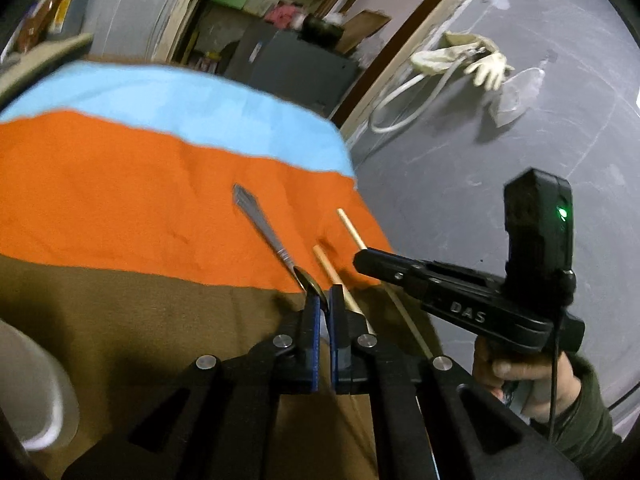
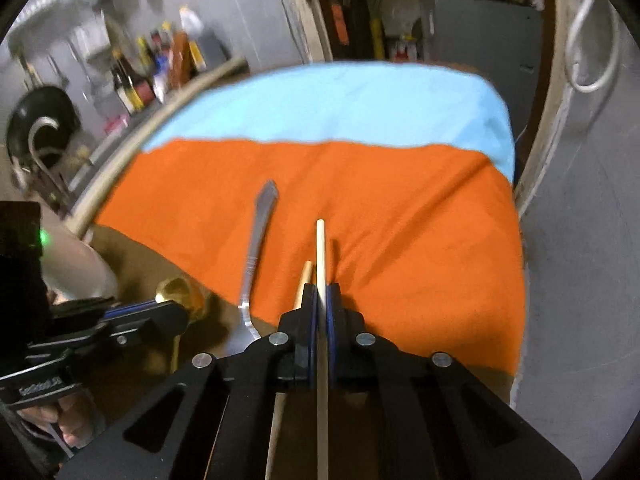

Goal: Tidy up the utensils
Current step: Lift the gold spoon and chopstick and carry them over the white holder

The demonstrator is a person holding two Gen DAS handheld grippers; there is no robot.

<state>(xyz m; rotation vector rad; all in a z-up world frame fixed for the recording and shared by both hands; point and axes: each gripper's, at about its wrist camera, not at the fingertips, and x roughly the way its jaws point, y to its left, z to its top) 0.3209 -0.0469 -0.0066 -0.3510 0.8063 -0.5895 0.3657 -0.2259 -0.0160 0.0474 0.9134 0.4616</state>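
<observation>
On the striped cloth, my left gripper (image 1: 324,298) is shut on the bowl end of a gold spoon (image 1: 307,280). The right wrist view shows that spoon (image 2: 180,292) at the tip of the left gripper (image 2: 176,314). My right gripper (image 2: 322,292) is shut on a pale wooden chopstick (image 2: 320,248) that runs straight between its pads. A second chopstick (image 2: 305,276) lies just left of it on the cloth. A silver fork (image 2: 256,248) lies between spoon and chopsticks, handle pointing away. From the left wrist I see the fork (image 1: 260,224), both chopsticks (image 1: 352,228) and the right gripper (image 1: 362,260).
The table is covered in olive, orange (image 2: 400,240) and light blue (image 2: 340,100) cloth bands. A white cup (image 1: 36,392) stands at the near left. The table's right edge drops to a grey floor (image 1: 480,200). Bottles and a dark pan (image 2: 40,120) stand beyond the left side.
</observation>
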